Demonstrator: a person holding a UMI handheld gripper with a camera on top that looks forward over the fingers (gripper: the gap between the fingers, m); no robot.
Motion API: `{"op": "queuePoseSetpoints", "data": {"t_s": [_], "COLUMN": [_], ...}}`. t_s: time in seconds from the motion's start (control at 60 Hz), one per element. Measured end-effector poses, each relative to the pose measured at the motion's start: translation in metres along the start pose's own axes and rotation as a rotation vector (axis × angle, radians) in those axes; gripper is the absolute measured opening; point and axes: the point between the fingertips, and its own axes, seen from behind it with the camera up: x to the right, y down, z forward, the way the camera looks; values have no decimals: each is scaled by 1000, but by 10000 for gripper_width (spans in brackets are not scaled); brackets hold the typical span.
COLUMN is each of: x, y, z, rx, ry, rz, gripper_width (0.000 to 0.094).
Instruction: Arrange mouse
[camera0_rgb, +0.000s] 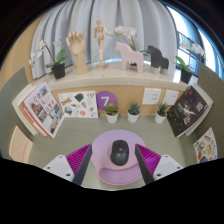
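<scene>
On the desk, a black computer mouse (120, 152) rests upon a round lilac mouse pad (104, 172), the landmark of the scene; the gripper (113, 170) stands wide, its two dark fingers (82, 168) straddling the mouse with a gap at either side; magenta pads (76, 157) flank the mouse pad; beyond the mouse pad, three small potted plants (134, 112) stand in a row, with a purple numbered card (105, 99) just behind them; upright magazines (42, 107) lean to either side; farther beyond, a shelf (120, 72) carries a wooden mannequin (99, 39), a wooden hand model (76, 46) and white orchids (45, 50).
</scene>
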Motion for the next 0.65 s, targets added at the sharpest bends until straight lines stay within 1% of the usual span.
{"op": "queuePoseSetpoints", "data": {"t_s": [0.083, 0.217, 0.383, 0.65], "x": [-8, -17, -36, -84], "y": [-16, -19, -3, 29], "z": [-44, -102, -154, -219], "rx": [60, 113, 133, 176], "ry": [8, 42, 59, 31], "rz": [3, -10, -16, -31], "gripper_width": [866, 866, 863, 865]}}
